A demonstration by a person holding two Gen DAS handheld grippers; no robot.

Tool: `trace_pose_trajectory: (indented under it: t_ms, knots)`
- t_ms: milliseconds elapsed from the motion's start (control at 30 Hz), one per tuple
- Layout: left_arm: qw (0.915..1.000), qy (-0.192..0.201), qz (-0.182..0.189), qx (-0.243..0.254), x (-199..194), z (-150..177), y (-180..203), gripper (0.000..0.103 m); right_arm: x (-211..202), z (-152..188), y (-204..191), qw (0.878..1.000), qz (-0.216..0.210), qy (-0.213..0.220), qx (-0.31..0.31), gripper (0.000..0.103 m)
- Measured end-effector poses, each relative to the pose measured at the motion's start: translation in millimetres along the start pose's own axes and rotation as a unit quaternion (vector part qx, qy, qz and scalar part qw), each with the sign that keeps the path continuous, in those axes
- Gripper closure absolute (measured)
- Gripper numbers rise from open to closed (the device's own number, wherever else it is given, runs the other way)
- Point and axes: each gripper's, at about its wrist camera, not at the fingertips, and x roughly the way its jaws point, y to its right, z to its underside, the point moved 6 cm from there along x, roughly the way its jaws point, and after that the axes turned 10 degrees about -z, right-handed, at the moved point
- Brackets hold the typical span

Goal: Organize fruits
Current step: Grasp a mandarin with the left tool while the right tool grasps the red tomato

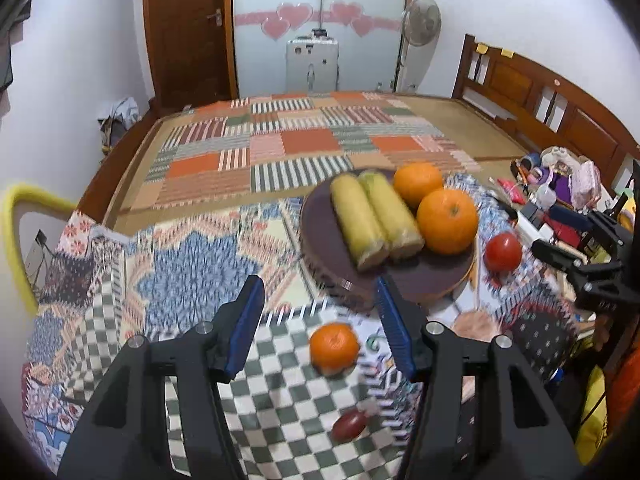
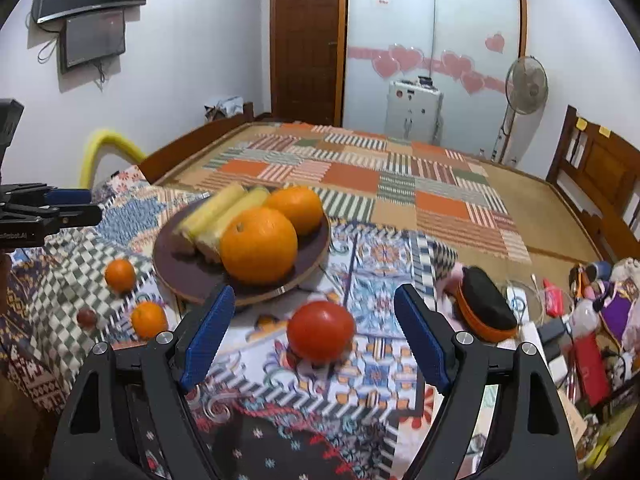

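Right wrist: tomato [image 2: 321, 330] lies between the spread-apart, empty right gripper [image 2: 314, 308] fingers.

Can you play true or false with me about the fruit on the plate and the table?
1. Two big oranges sit on the brown plate. True.
2. The red tomato is on the plate. False: it lies on the patterned cloth beside the plate, in front of the right gripper.
3. The left gripper is squeezing a small orange. False: its jaws are open and the small orange lies loose on the cloth between them.
4. Two yellow corn cobs lie side by side on the plate. True.
5. Only one small orange is off the plate. False: the right wrist view shows two small ones.
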Motion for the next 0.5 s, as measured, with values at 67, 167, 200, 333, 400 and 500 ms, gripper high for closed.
trace_pose_trajectory:
  t_ms: [67, 167, 200, 333, 400, 500]
  knots:
    - [0.9999, -0.012, -0.002, 0.001, 6.5, 11.7, -3.0, 0.046, 3.3, 11.6, 2.9, 1.000, 0.000, -0.012, 0.004, 0.023]
    - [0.9996, -0.028, -0.003, 0.006, 16.6, 27.5, -4.0, 0.046, 8.0, 25.8, 7.1, 1.000, 0.004, -0.030, 0.005, 0.023]
    - [0.9995, -0.031, -0.004, 0.004, 19.8, 31.8, -5.1, 0.046, 9.6, 28.7, 8.3, 0.999, 0.003, -0.034, 0.006, 0.023]
    - [0.9994, -0.034, 0.004, -0.004, 25.1, 41.6, -5.2, 0.046, 16.6, 34.1, 9.6, 0.999, 0.002, -0.044, 0.008, 0.023]
    - [0.9993, -0.036, 0.011, -0.003, 27.3, 45.5, -1.8, 0.046, 21.5, 32.6, 10.4, 0.999, 0.001, -0.046, 0.010, 0.023]
    - [0.9991, -0.039, 0.014, 0.007, 32.0, 49.1, 4.3, 0.046, 29.0, 26.9, 14.2, 0.999, 0.002, -0.049, 0.015, 0.023]
